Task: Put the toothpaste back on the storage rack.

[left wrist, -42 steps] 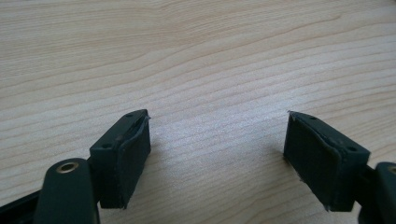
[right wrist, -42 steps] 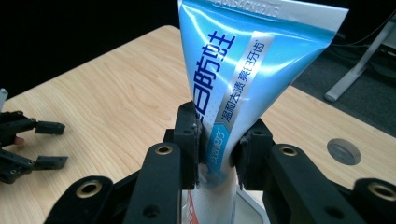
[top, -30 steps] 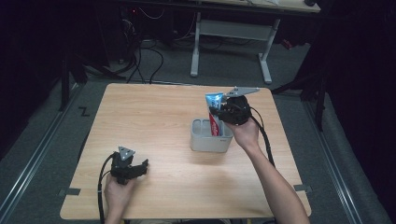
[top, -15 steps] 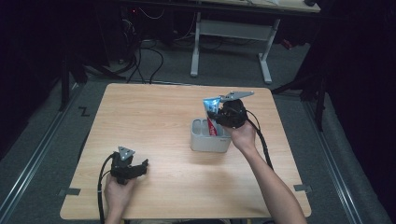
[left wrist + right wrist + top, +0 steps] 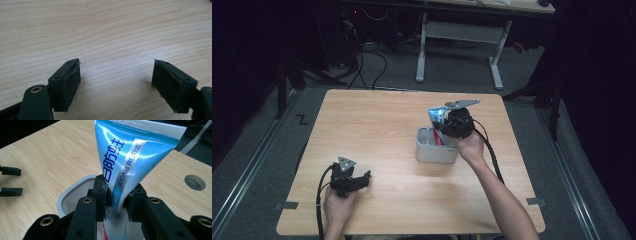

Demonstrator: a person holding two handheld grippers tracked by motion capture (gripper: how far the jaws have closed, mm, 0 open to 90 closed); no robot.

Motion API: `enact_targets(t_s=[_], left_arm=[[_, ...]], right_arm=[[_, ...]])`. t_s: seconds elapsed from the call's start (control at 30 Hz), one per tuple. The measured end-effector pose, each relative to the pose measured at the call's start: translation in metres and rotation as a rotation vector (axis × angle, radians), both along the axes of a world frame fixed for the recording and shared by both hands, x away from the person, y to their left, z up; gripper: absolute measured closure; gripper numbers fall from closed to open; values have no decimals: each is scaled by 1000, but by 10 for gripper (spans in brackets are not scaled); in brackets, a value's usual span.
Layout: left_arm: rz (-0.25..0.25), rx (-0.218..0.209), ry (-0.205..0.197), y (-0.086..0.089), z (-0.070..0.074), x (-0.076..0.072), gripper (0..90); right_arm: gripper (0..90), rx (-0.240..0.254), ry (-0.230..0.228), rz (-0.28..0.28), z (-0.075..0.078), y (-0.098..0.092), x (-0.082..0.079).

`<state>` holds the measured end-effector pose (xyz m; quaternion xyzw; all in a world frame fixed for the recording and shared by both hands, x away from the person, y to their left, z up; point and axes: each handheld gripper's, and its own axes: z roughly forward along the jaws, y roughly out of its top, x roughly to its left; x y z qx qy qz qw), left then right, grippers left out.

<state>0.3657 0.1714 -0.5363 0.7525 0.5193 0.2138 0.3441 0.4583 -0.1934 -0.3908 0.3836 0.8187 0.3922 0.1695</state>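
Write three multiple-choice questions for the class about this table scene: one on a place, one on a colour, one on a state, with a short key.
1. Where is the lower end of the toothpaste tube?
A. Flat on the table
B. Inside the grey cup
C. Beside the left gripper

2. What is the main colour of the tube's upper part?
A. Blue
B. Yellow
C. Green

3. How does the right gripper stand?
A. Open above the cup
B. Shut on nothing
C. Shut on the tube

Key: 1 B, the right gripper view shows the tube going down into the cup's mouth. 2 A, blue with a silver band and lettering. 3 C, both black pads press the tube's sides.
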Motion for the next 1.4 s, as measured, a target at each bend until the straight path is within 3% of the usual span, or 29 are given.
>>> enact_targets(t_s=[0.37, 0.97, 1.07, 1.2, 1.4], left_arm=[[-1, 4, 0, 0, 0, 0, 238], [-1, 5, -1, 0, 0, 0, 237], [0, 5, -1, -1, 0, 0, 235], [1, 6, -2, -1, 0, 0, 236], [1, 6, -2, -1, 0, 0, 235]], right_arm=[[722, 9, 47, -9, -14, -3, 5], [687, 4, 17, 14, -14, 1, 1], [642, -21, 7, 13, -14, 2, 0], [549, 1, 13, 25, -15, 0, 0], [483, 14, -9, 17, -12, -4, -4]])
